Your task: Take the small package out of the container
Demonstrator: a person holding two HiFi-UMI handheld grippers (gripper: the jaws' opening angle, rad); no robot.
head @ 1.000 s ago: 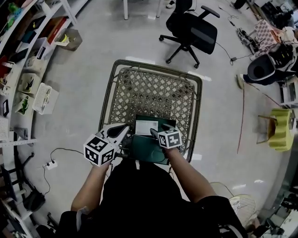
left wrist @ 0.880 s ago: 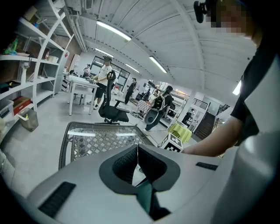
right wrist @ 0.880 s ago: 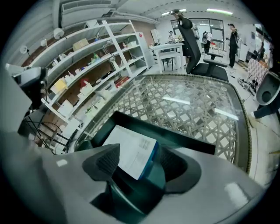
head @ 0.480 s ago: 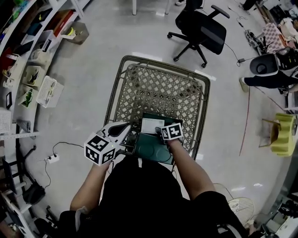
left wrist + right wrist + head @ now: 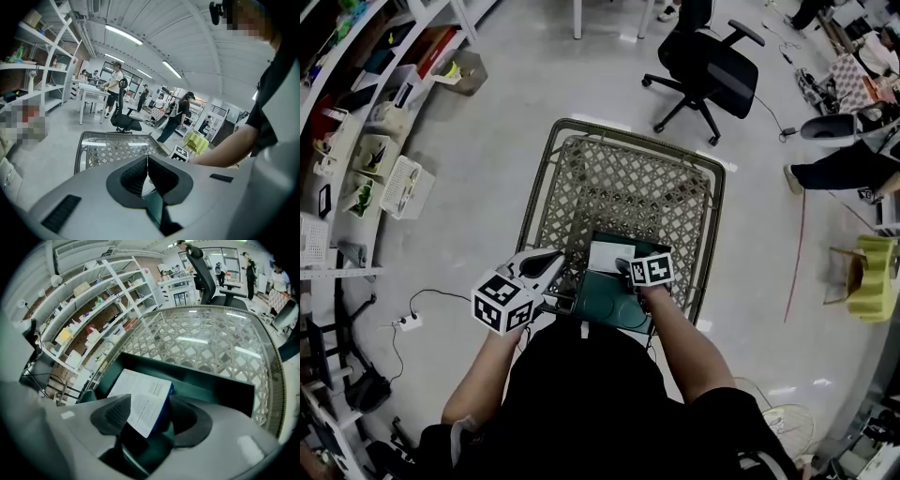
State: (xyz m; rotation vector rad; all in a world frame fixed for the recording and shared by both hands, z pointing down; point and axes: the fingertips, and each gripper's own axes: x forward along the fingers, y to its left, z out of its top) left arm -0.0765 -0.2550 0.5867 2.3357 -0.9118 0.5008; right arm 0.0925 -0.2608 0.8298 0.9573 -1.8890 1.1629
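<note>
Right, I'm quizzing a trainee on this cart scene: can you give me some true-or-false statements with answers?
1. The small package stands between the jaws of the right tongs. True; the jaws have just been closing round it.
2. The left tongs are wide open. False: they are shut and empty.
3. The green container sits on the floor. False: it is inside the cart.
4. An office chair stands beyond the cart. True.

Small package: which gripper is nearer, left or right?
Right. The right gripper is inside the green container, the small package between its jaws, which have just been closing. The left gripper, shut, sits at the container's near-left edge, clear of the package.
</note>
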